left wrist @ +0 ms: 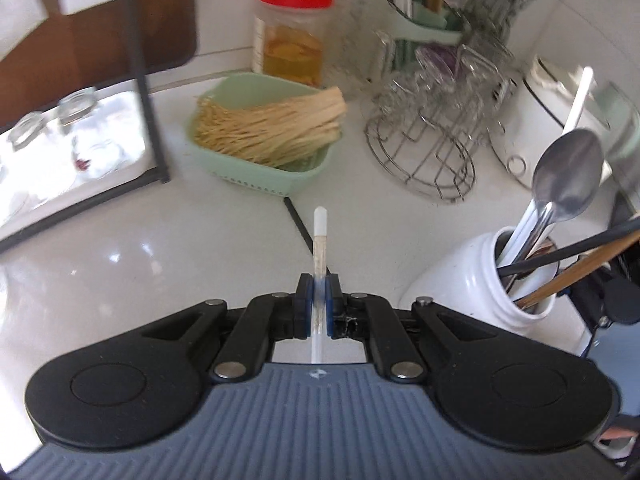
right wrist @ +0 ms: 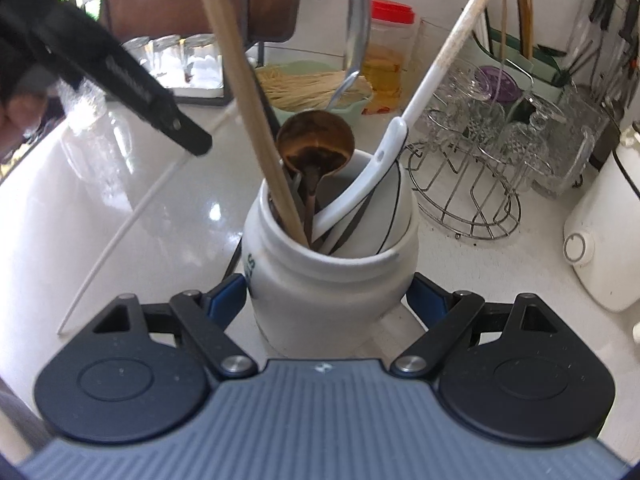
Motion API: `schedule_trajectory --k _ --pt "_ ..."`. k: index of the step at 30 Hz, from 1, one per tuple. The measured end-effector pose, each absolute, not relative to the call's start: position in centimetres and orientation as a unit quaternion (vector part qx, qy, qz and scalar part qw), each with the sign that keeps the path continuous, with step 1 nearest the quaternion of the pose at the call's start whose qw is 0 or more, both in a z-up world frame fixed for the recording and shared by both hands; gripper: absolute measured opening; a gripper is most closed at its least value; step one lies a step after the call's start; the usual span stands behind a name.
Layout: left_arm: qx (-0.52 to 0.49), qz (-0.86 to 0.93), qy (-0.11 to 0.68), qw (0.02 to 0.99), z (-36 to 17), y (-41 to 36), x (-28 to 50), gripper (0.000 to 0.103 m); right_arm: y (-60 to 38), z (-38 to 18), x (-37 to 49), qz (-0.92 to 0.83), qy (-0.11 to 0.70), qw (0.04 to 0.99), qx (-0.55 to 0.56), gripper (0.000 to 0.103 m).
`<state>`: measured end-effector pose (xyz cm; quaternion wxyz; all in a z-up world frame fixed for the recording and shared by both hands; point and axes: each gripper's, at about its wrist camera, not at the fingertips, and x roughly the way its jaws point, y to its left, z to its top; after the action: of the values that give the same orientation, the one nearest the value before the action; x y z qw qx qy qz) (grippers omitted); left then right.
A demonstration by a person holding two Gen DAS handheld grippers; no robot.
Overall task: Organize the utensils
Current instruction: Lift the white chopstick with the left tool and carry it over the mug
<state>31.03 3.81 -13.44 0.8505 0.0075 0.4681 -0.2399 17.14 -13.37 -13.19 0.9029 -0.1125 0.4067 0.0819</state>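
- Your left gripper [left wrist: 318, 306] has its jaws pinched tight on one white chopstick [left wrist: 319, 240], lifted off the counter [left wrist: 120, 260].
- Your right gripper [right wrist: 328, 294] clasps the one white jar [right wrist: 320, 280] by its sides, pads against the walls.
- In the jar you can count one metal spoon [left wrist: 570, 172], one wooden spoon [right wrist: 316, 140], one white ceramic spoon [right wrist: 384, 160] and one bamboo chopstick [right wrist: 248, 100].
- Only the right view shows the wooden spoon's bowl and dark lettering on the jar, too cropped to read.
- Both views show one red-lidded jar [left wrist: 294, 28], one green basket [left wrist: 256, 152] and one wire rack [left wrist: 424, 148].
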Motion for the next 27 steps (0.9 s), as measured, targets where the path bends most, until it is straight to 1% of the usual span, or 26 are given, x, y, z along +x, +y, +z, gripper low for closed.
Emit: schedule_trajectory --k 8,18,27 --pt "-0.077 -0.173 0.446 0.875 -11.5 5.0 27.6 0.007 -14.4 -13.1 17.2 0.112 0.404 0.902 -0.103 0.087" --pt "-0.104 -0.12 0.415 0.896 -9.2 4.9 23.7 0.007 -14.8 -13.1 17.3 0.141 0.4 0.899 -0.11 0.087" --pt "-0.125 -0.102 0.378 0.912 -5.3 5.1 21.0 0.007 -15.0 -13.2 17.2 0.152 0.395 0.899 -0.11 0.086"
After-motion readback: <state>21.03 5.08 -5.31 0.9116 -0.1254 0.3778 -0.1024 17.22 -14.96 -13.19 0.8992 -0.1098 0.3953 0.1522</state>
